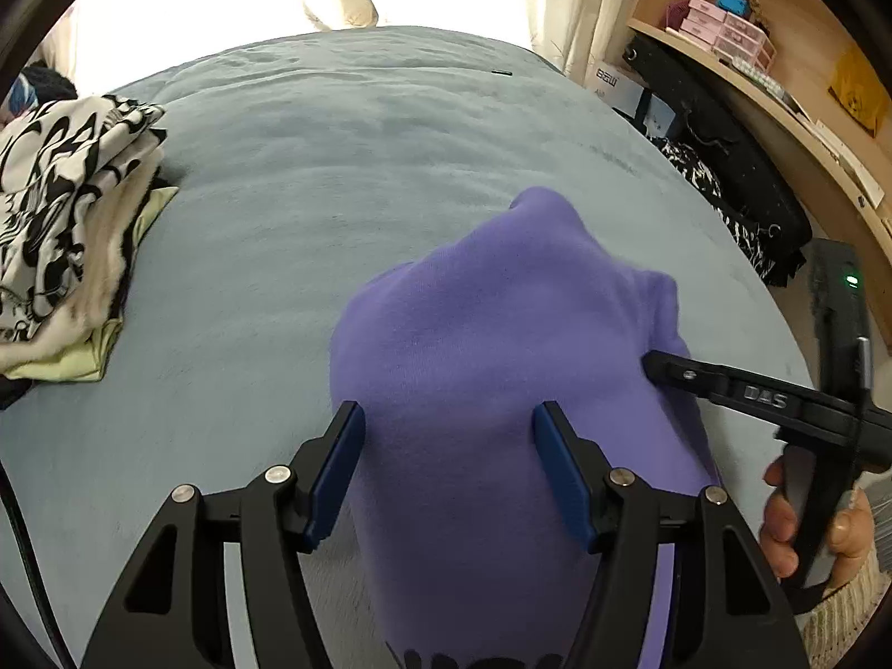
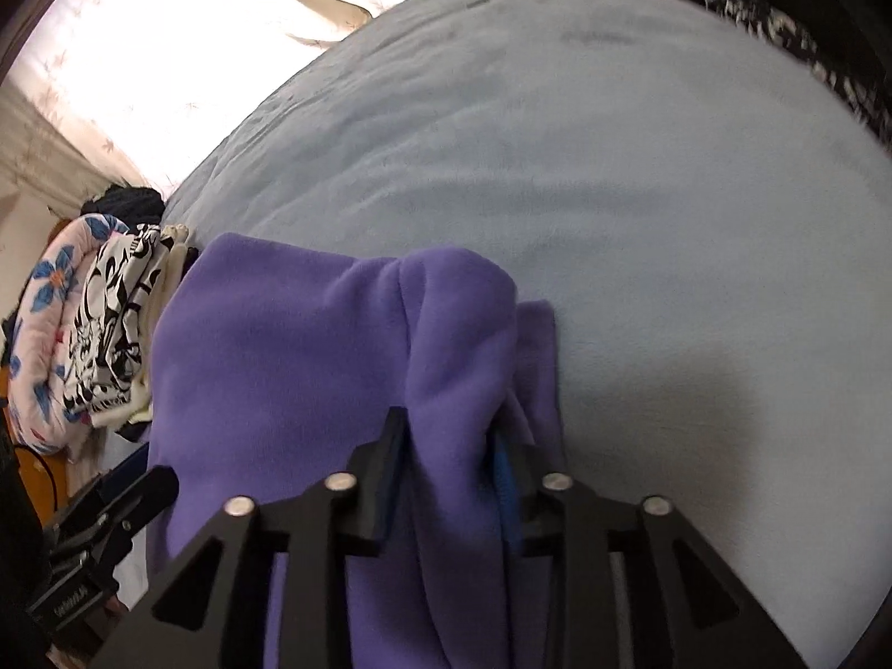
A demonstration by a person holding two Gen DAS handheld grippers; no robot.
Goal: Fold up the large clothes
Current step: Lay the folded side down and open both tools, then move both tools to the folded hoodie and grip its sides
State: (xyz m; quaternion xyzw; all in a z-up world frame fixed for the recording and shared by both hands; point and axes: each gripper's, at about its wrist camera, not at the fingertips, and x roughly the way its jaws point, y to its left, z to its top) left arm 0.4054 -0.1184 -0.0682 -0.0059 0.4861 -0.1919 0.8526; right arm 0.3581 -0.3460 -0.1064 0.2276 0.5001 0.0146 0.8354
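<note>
Purple fleece garment (image 1: 502, 301) lies bunched at the bed's (image 1: 334, 167) near edge, the right gripper (image 2: 449, 463) pinching a fold to lay it over while the left gripper (image 1: 449, 435) straddles it unclamped.

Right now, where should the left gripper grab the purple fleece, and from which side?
Probably the near left edge of the purple fleece, coming in from the bare blue blanket side. The left gripper hangs open over flat cloth, nothing to pinch there. The right gripper already has the bunched fold on the opposite edge between its pads.
</note>
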